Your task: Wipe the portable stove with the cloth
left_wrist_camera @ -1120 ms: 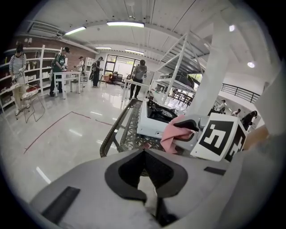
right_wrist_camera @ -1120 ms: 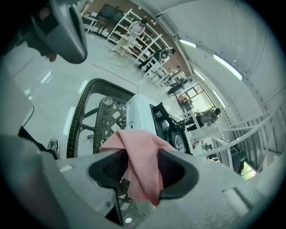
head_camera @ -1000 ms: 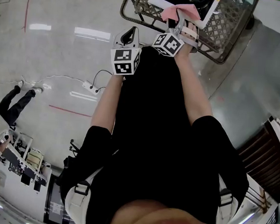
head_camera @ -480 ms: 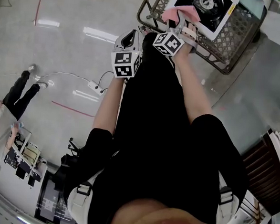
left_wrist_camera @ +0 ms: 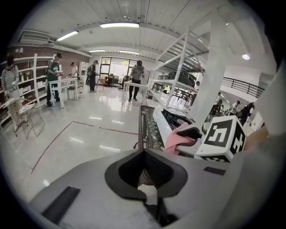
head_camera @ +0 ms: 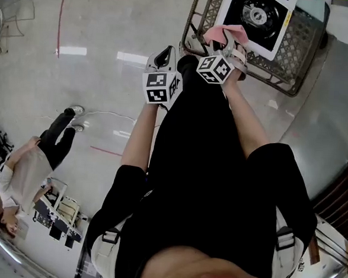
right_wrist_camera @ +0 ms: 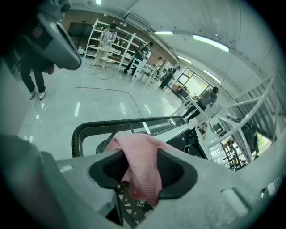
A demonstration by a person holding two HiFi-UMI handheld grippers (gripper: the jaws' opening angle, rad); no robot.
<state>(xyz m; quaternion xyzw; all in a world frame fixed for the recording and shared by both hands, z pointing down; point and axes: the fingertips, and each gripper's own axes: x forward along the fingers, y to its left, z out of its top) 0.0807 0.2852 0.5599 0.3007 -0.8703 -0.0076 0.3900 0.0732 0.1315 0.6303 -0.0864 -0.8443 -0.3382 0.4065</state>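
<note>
**Head view, supplemented by both gripper views.** The polished grey floor [head_camera: 80, 34], crossed by a red line [head_camera: 62, 15], fills the upper left of the field. The person's black-clad torso [head_camera: 206, 185] occupies the centre. A metal lattice table [head_camera: 299, 52] is seen at the top right. The portable stove [head_camera: 230, 17], white-bodied with a black top and a round burner, is carried on it. A bystander [head_camera: 26, 175] in a pale top is seen at the lower left.

Both bare forearms are extended forward and somewhat downward, the left forearm [head_camera: 140, 133] beside the right forearm [head_camera: 246, 120]. Black-and-white square markers are printed on the left cube [head_camera: 158, 88] and the right cube [head_camera: 214, 69].

The left gripper [head_camera: 167, 50] is held over the floor just short of the table's near edge. Its jaws are brought together on nothing. The right gripper [head_camera: 233, 44] is held over the table's near rim. Its jaws have just been closing a little and are clamped on the pink cloth [head_camera: 220, 33]. The cloth is draped over them at the stove's near corner; whether it touches the stove cannot be told.

Compared with one second earlier, the table is shown further right in the field. The stove is seen nearly whole rather than cut by the frame edge. More of the bystander is shown.
</note>
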